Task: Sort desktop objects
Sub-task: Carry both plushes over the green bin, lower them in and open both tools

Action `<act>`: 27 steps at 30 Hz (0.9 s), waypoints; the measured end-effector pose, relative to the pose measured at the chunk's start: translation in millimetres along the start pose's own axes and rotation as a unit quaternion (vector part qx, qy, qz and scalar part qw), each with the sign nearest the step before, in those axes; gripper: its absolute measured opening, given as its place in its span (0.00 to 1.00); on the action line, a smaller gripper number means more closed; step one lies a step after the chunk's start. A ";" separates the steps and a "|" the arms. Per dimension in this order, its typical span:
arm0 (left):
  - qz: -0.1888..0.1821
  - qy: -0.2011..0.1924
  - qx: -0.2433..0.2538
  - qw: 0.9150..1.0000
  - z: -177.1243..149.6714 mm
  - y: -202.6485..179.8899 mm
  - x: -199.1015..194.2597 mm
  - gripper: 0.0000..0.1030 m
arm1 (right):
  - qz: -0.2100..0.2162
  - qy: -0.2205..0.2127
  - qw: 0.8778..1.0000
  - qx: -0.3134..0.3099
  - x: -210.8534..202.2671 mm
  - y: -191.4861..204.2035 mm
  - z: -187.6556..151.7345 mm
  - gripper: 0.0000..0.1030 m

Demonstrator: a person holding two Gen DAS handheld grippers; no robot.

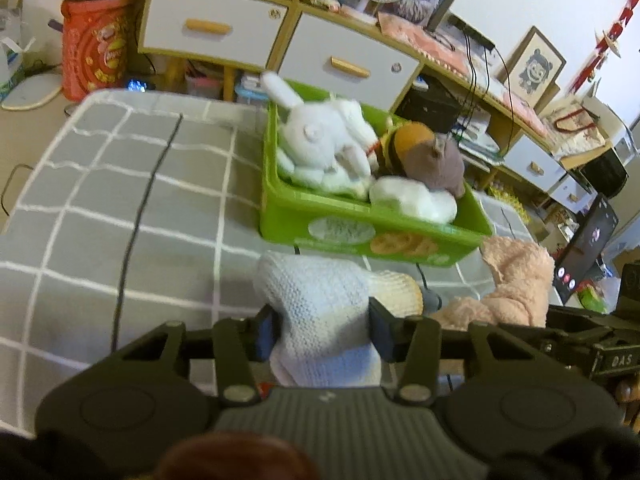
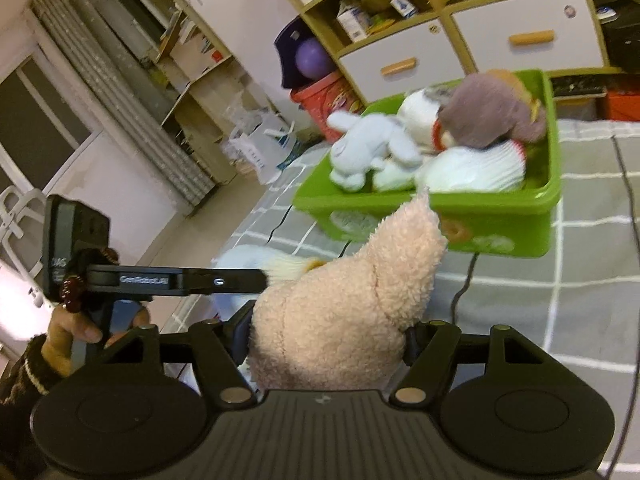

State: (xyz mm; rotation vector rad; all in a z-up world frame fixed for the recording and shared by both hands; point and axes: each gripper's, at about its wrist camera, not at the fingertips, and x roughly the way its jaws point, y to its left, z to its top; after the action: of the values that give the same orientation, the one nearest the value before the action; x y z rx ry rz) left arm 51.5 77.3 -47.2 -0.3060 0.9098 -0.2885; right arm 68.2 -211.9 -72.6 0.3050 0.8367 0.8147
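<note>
Shelving (image 1: 280, 40) of pale wood with white drawers runs along the far wall, and in front of it we see a grey cloth with a white grid (image 1: 120, 200) spread over the work surface, with a thin dark cable lying across it. On that cloth, toward the far edge, stands a green bin (image 1: 360, 232), already crowded with a white rabbit plush (image 1: 320, 144), a brown-and-orange plush (image 1: 432, 152) and a white ribbed plush (image 1: 412, 200). Nearer to us, our left gripper (image 1: 324, 332) has its pads pressed against both sides of a pale blue knitted toy (image 1: 316, 300), the jaws drawn fairly close together on it, and the toy sits just short of the bin's near wall. Our right gripper (image 2: 328, 340) is set wider, clamped around the body of a fluffy pink plush (image 2: 352, 300), whose pointed end rises in front of the bin's rim. Seen from the right wrist, the left gripper reaches in just beside the pink plush. Bare cloth lies open to the left of the bin in the left wrist view, while the bin itself has little free room among the toys.
</note>
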 end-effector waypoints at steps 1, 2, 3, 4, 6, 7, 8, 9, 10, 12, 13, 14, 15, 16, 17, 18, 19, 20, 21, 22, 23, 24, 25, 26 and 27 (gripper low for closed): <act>0.001 -0.005 0.001 1.000 2.8 -0.6 -3.1 0.43 | -0.003 -0.004 1.000 0.001 -2.2 -1.1 2.0 0.67; 0.003 -0.011 0.002 1.000 6.3 -1.7 -6.0 0.43 | -0.006 -0.007 1.000 0.001 -4.1 -1.6 3.8 0.67; 0.005 -0.015 0.004 1.000 9.3 -3.0 -8.4 0.43 | -0.010 -0.012 1.000 0.000 -6.4 -2.4 6.1 0.67; 0.007 -0.019 0.007 1.000 12.4 -4.3 -10.6 0.43 | -0.013 -0.016 1.000 -0.001 -8.5 -3.0 8.0 0.67; 0.013 -0.026 0.015 0.999 19.3 -8.8 -14.0 0.43 | -0.022 -0.024 0.999 -0.003 -13.0 -3.7 12.0 0.67; 0.017 -0.030 0.020 0.999 23.1 -11.8 -15.2 0.43 | -0.027 -0.029 0.999 -0.005 -15.9 -4.3 14.8 0.67; 0.020 -0.032 0.025 0.999 26.0 -14.5 -15.9 0.43 | -0.032 -0.034 0.999 -0.006 -18.4 -4.7 17.2 0.67; 0.022 -0.034 0.029 0.999 29.4 -17.3 -16.5 0.43 | -0.037 -0.040 0.999 -0.007 -21.0 -5.5 20.3 0.67; 0.024 -0.036 0.032 0.999 33.3 -20.1 -16.6 0.43 | -0.041 -0.043 0.998 -0.007 -22.9 -6.0 23.2 0.67; 0.028 -0.040 0.043 0.998 42.4 -27.1 -16.1 0.43 | -0.049 -0.053 0.997 -0.006 -27.3 -8.2 29.9 0.67; 0.031 -0.041 0.049 0.997 46.9 -30.6 -15.1 0.43 | -0.054 -0.060 0.997 -0.007 -29.3 -9.0 34.2 0.67; 0.036 -0.043 0.055 0.997 52.6 -34.2 -13.7 0.43 | -0.061 -0.066 0.996 -0.009 -30.7 -10.0 37.6 0.67; 0.038 -0.045 0.059 0.996 57.4 -37.6 -12.2 0.43 | -0.072 -0.073 0.995 -0.012 -32.2 -10.9 41.3 0.67; 0.041 -0.048 0.064 0.996 63.2 -41.1 -10.2 0.43 | -0.084 -0.078 0.993 -0.015 -33.0 -11.8 45.2 0.67; 0.043 -0.050 0.069 0.995 67.4 -44.2 -7.9 0.42 | -0.093 -0.082 0.992 -0.018 -34.6 -12.8 48.2 0.67; 0.046 -0.052 0.074 0.995 71.5 -47.0 -5.2 0.43 | -0.103 -0.088 0.991 -0.020 -36.0 -14.4 51.4 0.67; 0.049 -0.054 0.081 0.994 75.1 -49.8 -2.4 0.43 | -0.113 -0.093 0.989 -0.022 -36.1 -15.7 54.8 0.67; 0.054 -0.054 0.086 0.993 79.4 -53.0 1.9 0.43 | -0.123 -0.097 0.987 -0.025 -35.9 -16.5 57.5 0.67; 0.056 -0.053 0.091 0.993 83.0 -55.6 6.6 0.43 | -0.133 -0.099 0.986 -0.029 -34.9 -17.0 59.5 0.67; 0.060 -0.052 0.094 0.992 86.1 -57.6 11.8 0.43 | -0.144 -0.100 0.984 -0.032 -33.4 -17.7 61.6 0.67; 0.064 -0.053 0.096 0.992 87.7 -58.6 16.7 0.43 | -0.152 -0.099 0.983 -0.034 -31.6 -18.0 62.5 0.67; 0.069 -0.052 0.100 0.991 89.3 -59.8 21.4 0.43 | -0.158 -0.098 0.982 -0.036 -30.1 -18.2 63.4 0.67; 0.073 -0.049 0.103 0.991 90.0 -60.8 26.2 0.43 | -0.165 -0.095 0.981 -0.039 -27.7 -18.7 64.0 0.67; 0.075 -0.045 0.106 0.991 90.7 -61.6 31.9 0.43 | -0.171 -0.092 0.980 -0.042 -25.1 -19.4 65.4 0.67; 0.076 -0.041 0.107 0.991 91.0 -62.1 36.6 0.43 | -0.179 -0.090 0.979 -0.047 -22.2 -19.1 65.7 0.67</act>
State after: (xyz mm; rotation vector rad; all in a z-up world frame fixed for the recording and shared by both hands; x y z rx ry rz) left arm 138.9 19.1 2.2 -0.0492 0.8092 -0.2292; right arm 119.0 -236.9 -28.2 0.1361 0.6560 0.4799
